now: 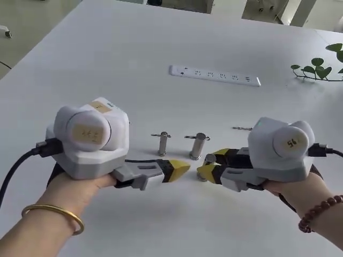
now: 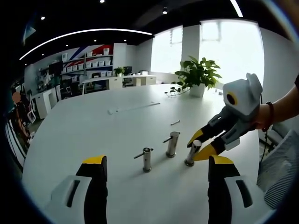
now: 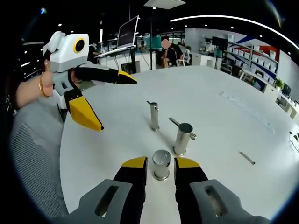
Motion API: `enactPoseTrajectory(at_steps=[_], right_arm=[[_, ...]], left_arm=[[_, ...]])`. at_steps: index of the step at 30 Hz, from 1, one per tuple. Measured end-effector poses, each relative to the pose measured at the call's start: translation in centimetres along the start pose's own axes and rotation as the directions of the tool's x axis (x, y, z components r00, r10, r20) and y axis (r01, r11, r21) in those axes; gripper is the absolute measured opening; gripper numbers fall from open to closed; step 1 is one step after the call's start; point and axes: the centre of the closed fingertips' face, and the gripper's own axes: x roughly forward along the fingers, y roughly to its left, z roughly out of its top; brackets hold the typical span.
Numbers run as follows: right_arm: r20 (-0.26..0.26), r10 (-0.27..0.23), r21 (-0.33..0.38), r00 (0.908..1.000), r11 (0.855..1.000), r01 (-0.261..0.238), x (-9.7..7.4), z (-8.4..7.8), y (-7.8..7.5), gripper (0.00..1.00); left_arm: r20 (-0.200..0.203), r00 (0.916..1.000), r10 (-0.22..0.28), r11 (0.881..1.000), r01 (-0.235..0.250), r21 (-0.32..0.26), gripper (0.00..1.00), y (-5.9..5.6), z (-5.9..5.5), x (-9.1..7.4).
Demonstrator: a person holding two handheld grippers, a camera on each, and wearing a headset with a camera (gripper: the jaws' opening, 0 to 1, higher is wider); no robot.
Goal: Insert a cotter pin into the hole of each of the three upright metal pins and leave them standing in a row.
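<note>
Three upright metal pins stand in a row on the white table (image 1: 134,64). The left pin (image 1: 162,143) and the middle pin (image 1: 199,145) each carry a cotter pin through the top. The third pin (image 3: 161,164) has a bare top and sits between the jaws of my right gripper (image 3: 161,163), which is shut on it. A loose cotter pin (image 1: 242,128) lies flat behind the right gripper (image 1: 213,162). My left gripper (image 2: 157,162) hangs open in front of the row, its jaws wide apart with nothing between them. In the head view the left gripper (image 1: 182,167) points at the right one.
A white power strip (image 1: 214,75) lies further back on the table. A potted plant (image 1: 321,67) stands at the far right edge. Office desks and people are in the background of the right gripper view.
</note>
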Motion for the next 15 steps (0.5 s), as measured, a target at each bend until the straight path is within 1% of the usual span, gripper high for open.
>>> enactPoseTrajectory(at_steps=[3, 7, 12, 13, 15], right_arm=[[0.000, 0.000, 0.001, 1.0000, 1.000, 0.000, -0.3, 0.1, -0.1, 0.19], [-0.008, 0.001, 0.004, 1.0000, 1.000, -0.001, -0.9, 0.1, -0.4, 0.20], [-0.031, 0.011, -0.012, 0.9995, 1.000, -0.012, -2.0, 0.0, -0.8, 0.21], [-0.035, 0.014, -0.012, 0.9993, 1.000, -0.014, -2.2, -0.1, -0.9, 0.22], [-0.032, 0.023, 0.005, 0.9992, 1.000, -0.023, -2.7, -0.1, -1.0, 0.22]], left_arm=[[0.001, 1.0000, 0.009, 1.000, -0.009, -0.002, 0.92, 0.1, 0.0, 0.0], [0.010, 0.9999, 0.007, 1.000, -0.007, -0.003, 0.93, 0.1, 0.2, 0.0], [0.017, 0.9999, 0.001, 1.000, -0.001, -0.002, 0.94, 0.0, 0.4, 0.0], [0.015, 0.9999, 0.001, 1.000, -0.001, 0.000, 0.95, -0.1, 0.4, 0.0], [0.012, 0.9999, -0.005, 1.000, 0.005, 0.026, 0.96, -0.4, 0.5, 0.0]])
